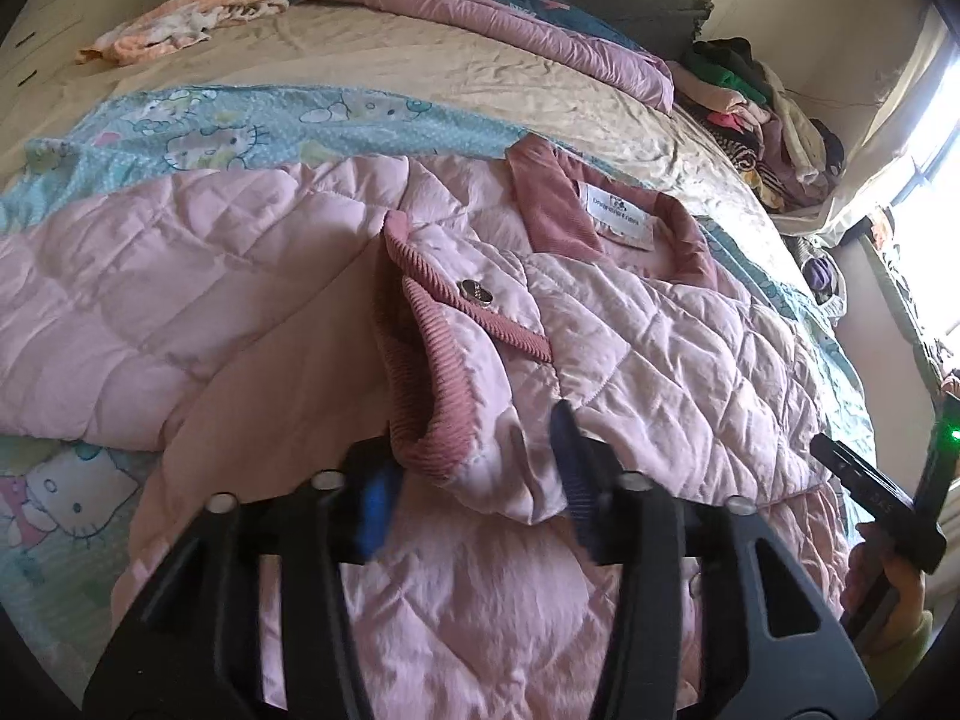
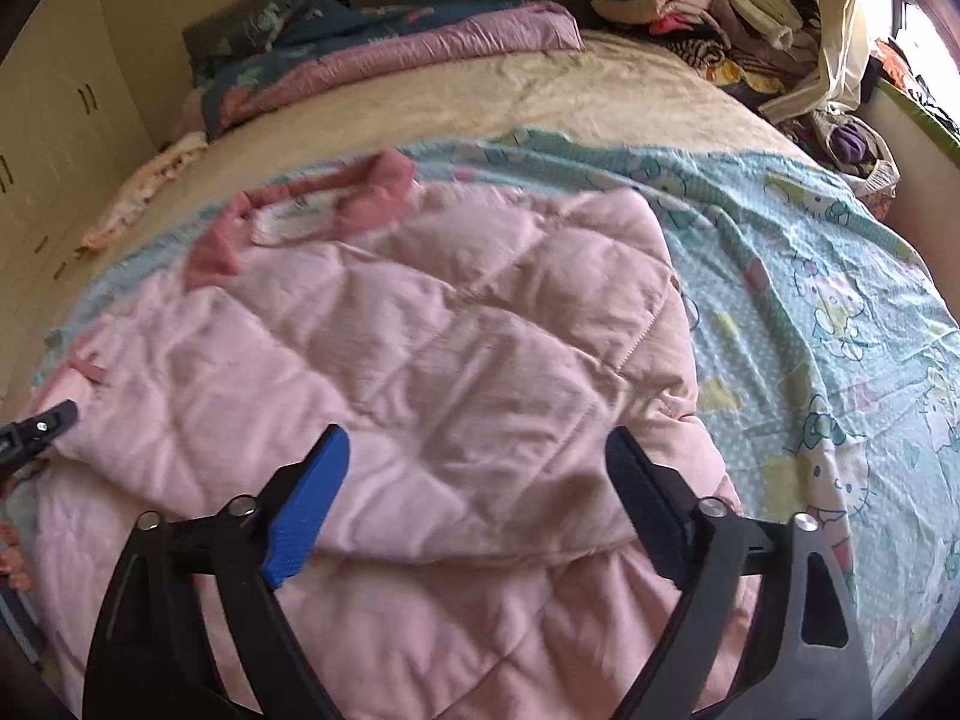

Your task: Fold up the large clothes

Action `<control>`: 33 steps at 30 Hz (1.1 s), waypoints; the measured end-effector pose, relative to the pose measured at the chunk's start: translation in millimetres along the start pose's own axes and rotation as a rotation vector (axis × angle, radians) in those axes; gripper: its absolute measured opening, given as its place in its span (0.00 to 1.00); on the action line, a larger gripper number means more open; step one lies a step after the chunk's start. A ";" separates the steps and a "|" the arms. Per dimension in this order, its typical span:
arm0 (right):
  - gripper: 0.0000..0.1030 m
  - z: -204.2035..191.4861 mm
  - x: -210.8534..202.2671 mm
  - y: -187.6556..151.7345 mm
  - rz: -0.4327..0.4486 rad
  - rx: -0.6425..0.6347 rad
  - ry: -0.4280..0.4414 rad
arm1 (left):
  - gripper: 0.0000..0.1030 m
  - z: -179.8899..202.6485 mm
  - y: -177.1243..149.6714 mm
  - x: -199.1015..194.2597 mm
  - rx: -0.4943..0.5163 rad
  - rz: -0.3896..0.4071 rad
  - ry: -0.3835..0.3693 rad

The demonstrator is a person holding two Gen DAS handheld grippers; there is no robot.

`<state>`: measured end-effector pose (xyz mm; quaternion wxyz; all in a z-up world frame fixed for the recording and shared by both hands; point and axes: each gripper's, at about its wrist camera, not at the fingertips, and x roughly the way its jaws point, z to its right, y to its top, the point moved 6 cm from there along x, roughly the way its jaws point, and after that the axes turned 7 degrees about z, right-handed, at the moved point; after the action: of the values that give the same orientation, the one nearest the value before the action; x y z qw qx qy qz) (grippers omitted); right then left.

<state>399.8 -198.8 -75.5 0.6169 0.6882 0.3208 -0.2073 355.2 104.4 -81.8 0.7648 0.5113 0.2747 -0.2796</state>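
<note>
A pale pink quilted jacket (image 1: 660, 324) with a dusty-rose corduroy collar (image 1: 558, 210) and a white neck label lies spread on the bed. One sleeve is folded across its front, and the ribbed cuff (image 1: 420, 372) with its metal snap lies between the fingers of my left gripper (image 1: 471, 450). Those jaws stand apart and the blue pads do not press the cloth. My right gripper (image 2: 477, 450) hovers wide open over a folded-in quilted panel of the jacket (image 2: 420, 330), gripping nothing. Each gripper shows at the edge of the other's view.
A teal cartoon-cat sheet (image 2: 810, 300) covers the near part of the beige bed. A rolled pink and dark-teal quilt (image 1: 510, 18) lies at the head. A heap of clothes (image 2: 708, 6) sits far right, a small orange-white garment (image 1: 180, 24) far left. Cream cupboards (image 2: 54, 138) stand left.
</note>
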 end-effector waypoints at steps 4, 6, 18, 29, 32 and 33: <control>0.93 -14.5 -12.0 3.7 0.018 -0.014 0.012 | 0.60 -0.4 1.7 -10.2 -0.003 0.013 0.002; 0.94 -19.8 -16.7 4.9 0.024 -0.017 0.018 | 0.70 -1.9 3.9 -15.6 -0.007 0.020 0.010; 0.96 -81.1 -57.1 20.8 0.099 -0.084 0.079 | 0.91 -34.0 15.6 -57.9 -0.085 0.087 0.051; 0.96 -160.0 -80.3 28.4 0.133 -0.173 0.149 | 0.91 -88.7 14.2 -97.0 -0.152 0.137 0.131; 0.96 -184.4 -82.2 26.7 0.135 -0.200 0.170 | 0.91 -108.4 11.8 -106.3 -0.181 0.150 0.160; 0.96 -192.0 -82.5 25.5 0.134 -0.207 0.179 | 0.91 -113.4 10.8 -108.2 -0.187 0.151 0.166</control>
<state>337.9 -26.4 28.3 0.6659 0.6566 0.3474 -0.0691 272.7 229.9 -35.6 0.8027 0.4783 0.3227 -0.1513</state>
